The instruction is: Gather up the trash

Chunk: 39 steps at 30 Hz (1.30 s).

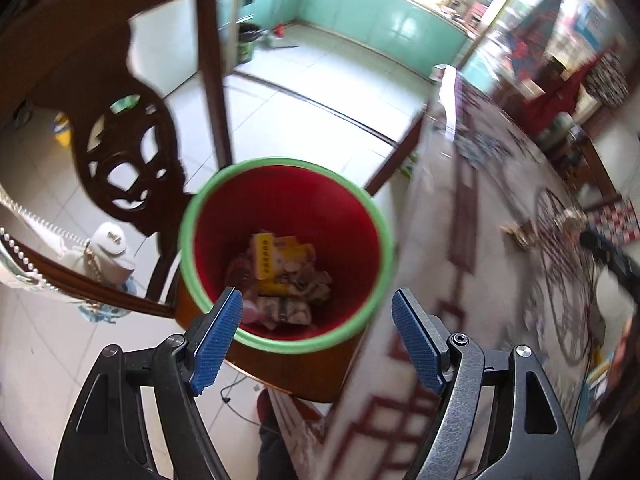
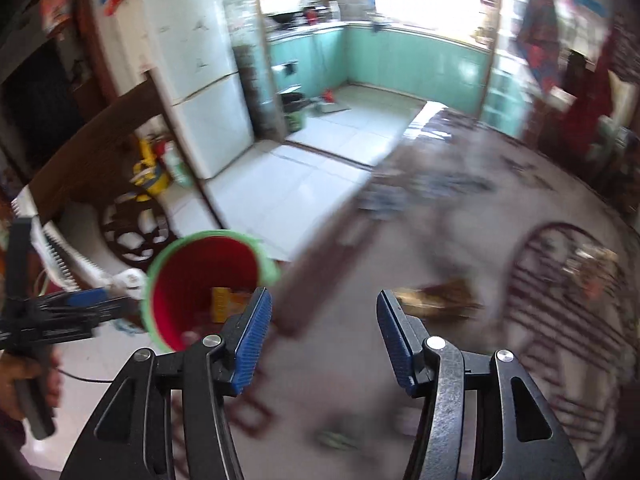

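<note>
Beside the patterned tablecloth's edge [image 1: 472, 248], on a brown wooden seat, the round red plastic bin with a green rim [image 1: 240, 184] stands upright, mouth upward. Only the left wrist view looks straight down onto its yellow cartons and crumpled paper [image 1: 280, 276]. Left gripper [image 1: 318, 338] hovers above, jaws wide, empty. Right gripper [image 2: 324, 336] is spread wide over the table; its view shows the left gripper level, beside the bin.

I count one red bin [image 1: 286, 254] just ahead of my left tongs [image 1: 318, 326], one yellow box [image 1: 265, 256] inside it, one carved chair [image 1: 132, 160] beyond—and one fridge [image 2: 200, 80] far past my right tongs [image 2: 324, 336].
</note>
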Each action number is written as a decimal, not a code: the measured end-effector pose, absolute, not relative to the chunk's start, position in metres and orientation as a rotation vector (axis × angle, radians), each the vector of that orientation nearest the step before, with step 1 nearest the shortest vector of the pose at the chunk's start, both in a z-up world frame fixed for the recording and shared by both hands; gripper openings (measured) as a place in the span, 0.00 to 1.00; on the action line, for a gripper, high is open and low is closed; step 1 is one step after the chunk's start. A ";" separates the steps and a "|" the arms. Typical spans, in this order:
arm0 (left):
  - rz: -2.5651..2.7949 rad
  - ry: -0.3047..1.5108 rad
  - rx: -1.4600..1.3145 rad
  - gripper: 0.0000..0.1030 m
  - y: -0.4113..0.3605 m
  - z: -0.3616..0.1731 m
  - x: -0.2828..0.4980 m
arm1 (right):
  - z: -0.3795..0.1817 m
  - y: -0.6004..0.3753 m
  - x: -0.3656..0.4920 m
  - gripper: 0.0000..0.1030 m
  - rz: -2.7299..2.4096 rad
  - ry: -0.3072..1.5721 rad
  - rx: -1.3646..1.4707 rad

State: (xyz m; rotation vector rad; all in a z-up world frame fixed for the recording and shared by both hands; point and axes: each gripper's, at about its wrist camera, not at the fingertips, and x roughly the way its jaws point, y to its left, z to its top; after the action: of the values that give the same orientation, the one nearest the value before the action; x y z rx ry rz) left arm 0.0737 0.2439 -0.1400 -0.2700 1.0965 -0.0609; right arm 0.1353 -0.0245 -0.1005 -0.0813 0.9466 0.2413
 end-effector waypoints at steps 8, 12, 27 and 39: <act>-0.245 1.041 -0.166 0.80 0.135 -0.108 0.050 | -0.078 -0.238 0.196 0.62 0.018 0.920 0.023; -0.318 1.018 -0.147 0.81 0.068 -0.097 0.064 | -0.101 -0.294 0.245 0.62 0.000 0.941 0.062; -0.444 1.051 0.272 0.82 -0.085 -0.151 0.173 | -0.182 -0.353 0.298 0.14 0.144 1.014 0.231; -0.382 1.053 0.314 0.50 -0.093 -0.168 0.191 | -0.175 -0.357 0.258 0.14 0.187 0.955 0.371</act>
State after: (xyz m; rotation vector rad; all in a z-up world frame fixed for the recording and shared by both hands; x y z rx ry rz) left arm 0.1907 -0.0926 -0.1684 0.3143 1.0529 -0.3824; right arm 0.2580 -0.3572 -0.1748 0.3707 0.9554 0.1871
